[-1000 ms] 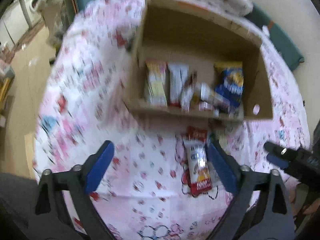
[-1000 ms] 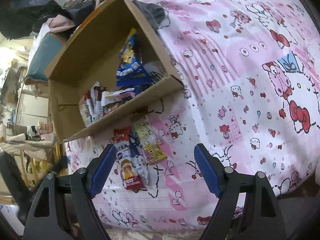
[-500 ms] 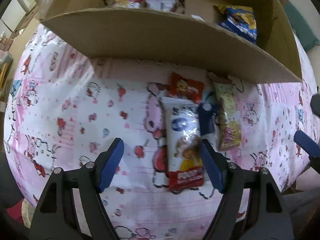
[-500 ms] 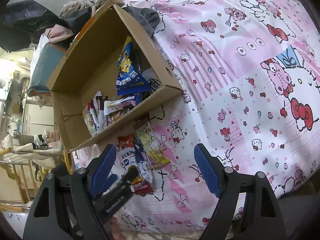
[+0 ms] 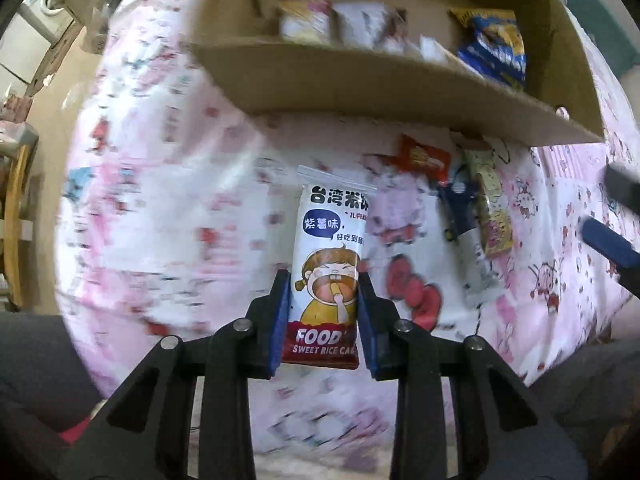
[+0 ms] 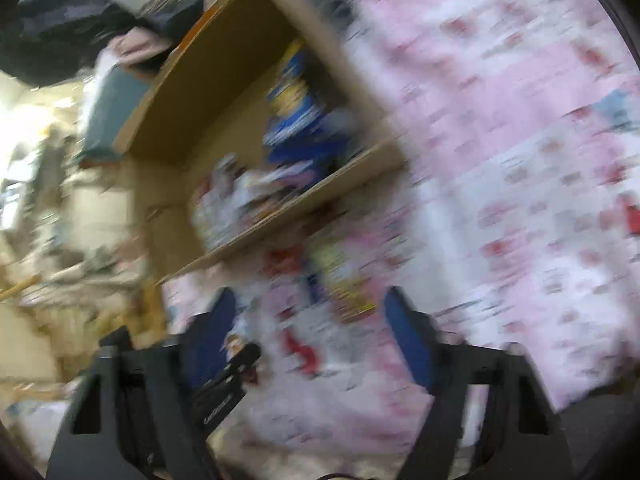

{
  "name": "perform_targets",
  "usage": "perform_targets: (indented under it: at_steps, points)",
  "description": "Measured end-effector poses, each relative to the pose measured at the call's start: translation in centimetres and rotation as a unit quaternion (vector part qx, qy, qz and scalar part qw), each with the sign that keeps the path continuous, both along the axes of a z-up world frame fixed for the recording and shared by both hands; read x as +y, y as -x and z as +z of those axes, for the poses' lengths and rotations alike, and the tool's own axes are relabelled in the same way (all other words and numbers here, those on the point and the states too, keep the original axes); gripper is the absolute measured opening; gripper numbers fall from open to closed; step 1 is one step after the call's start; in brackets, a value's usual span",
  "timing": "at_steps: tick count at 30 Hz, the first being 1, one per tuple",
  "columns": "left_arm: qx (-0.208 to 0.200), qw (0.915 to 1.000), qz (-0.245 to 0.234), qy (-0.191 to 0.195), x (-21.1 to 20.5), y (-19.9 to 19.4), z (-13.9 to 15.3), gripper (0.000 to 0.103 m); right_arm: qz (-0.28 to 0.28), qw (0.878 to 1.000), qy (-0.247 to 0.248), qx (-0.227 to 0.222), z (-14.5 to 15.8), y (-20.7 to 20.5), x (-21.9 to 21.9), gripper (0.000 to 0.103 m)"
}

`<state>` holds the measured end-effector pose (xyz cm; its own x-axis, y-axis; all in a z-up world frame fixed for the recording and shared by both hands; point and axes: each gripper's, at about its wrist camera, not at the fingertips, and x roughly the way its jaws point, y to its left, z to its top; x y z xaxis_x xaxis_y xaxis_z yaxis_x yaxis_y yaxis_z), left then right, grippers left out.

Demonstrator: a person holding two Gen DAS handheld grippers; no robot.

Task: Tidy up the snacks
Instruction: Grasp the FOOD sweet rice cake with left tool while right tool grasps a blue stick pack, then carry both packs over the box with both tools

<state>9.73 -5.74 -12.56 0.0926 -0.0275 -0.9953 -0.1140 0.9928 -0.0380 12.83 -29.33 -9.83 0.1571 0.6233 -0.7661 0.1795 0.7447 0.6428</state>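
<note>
In the left wrist view my left gripper points down, its jaws closing, with both blue pads against the sides of a white and red rice cake packet. The packet looks sharp while the sheet behind it blurs. A red packet, a blue and silver packet and a yellow packet lie loose before the open cardboard box. The box holds several snacks, among them a blue bag. My right gripper hovers over the loose snacks, its jaws closing with nothing gripped between them.
A pink cartoon-print sheet covers the surface under everything. Its edge drops off at the left to a floor with a washing machine and wooden furniture. Dark cloth and a teal object lie behind the box.
My left gripper came down over the rice cake packet and its jaws narrowed onto it; the packet now sits apart from the other loose snacks. The right gripper's jaws narrowed and its view swung.
</note>
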Motion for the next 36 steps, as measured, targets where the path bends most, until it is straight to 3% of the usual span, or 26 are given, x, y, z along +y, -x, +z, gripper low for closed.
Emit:
perform_targets:
  at_steps: [6,9,12,14,17,18,19,20,26,36]
  points:
    - [-0.021,0.9997,-0.003,0.009,3.8,0.7,3.5,0.027,0.087,0.996,0.024,0.006,-1.1,-0.4,4.7,0.046]
    - [-0.024,0.9993,0.02,0.019,5.9,0.3,3.3,0.027,0.124,0.99,0.07,0.008,-2.0,-0.7,6.7,0.043]
    - [-0.022,0.9981,0.044,0.037,7.7,-0.1,2.6,0.027,0.154,0.982,0.106,0.015,-3.2,-0.9,8.4,0.034]
    - [-0.023,0.9977,0.044,0.046,7.6,-0.2,2.6,0.027,0.169,0.978,0.121,0.016,-3.8,-0.8,9.1,0.033]
    - [-0.041,0.9977,0.032,0.045,7.3,-0.6,3.0,0.028,0.194,0.964,0.182,0.013,-5.2,-0.5,9.8,0.033]
    - [-0.043,0.9976,0.031,0.044,7.3,-0.8,2.9,0.028,0.199,0.96,0.198,0.015,-5.6,-0.5,10.1,0.03]
    - [-0.044,0.9974,0.032,0.046,7.2,-0.8,2.8,0.028,0.2,0.958,0.206,0.017,-6.0,-0.3,10.2,0.018]
    - [-0.044,0.9974,0.033,0.047,7.2,-0.8,3.0,0.028,0.205,0.955,0.212,0.012,-6.0,-0.1,10.3,0.018]
    - [-0.032,0.999,0.026,0.02,7.2,-0.7,1.9,0.028,0.193,0.968,0.162,0.009,-4.9,1.1,9.6,0.018]
    - [-0.025,0.9994,0.021,0.008,7.0,-0.3,1.4,0.028,0.177,0.975,0.135,0.01,-3.6,1.8,7.2,0.018]
